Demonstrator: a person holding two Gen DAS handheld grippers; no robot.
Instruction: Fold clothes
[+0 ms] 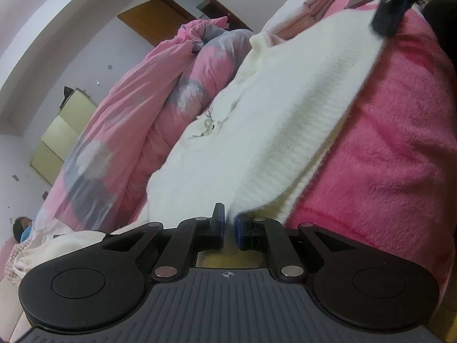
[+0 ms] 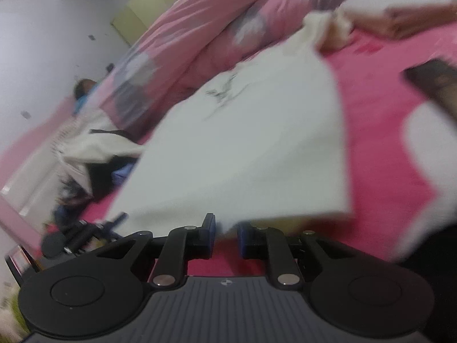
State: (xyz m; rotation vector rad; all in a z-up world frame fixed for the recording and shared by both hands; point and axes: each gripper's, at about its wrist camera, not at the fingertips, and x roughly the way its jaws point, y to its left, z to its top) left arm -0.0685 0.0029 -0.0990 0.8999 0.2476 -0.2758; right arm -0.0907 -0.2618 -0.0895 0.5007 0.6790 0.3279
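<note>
A cream white knitted sweater with a small embroidered motif lies spread on a bright pink fleece blanket. In the left wrist view my left gripper is shut on the sweater's near edge, which runs down between the blue pads. At the top right of that view my right gripper shows as a dark blur over the sweater's far edge. In the right wrist view the sweater is blurred. Its near corner hangs between the fingers of my right gripper, whose jaws stand apart with a gap on both sides.
A bunched pink quilt with grey and white flowers borders the sweater on the left. Folded pale garments are stacked beyond it. Loose clothes are piled at the left. A person's head shows far left, a wooden stand behind.
</note>
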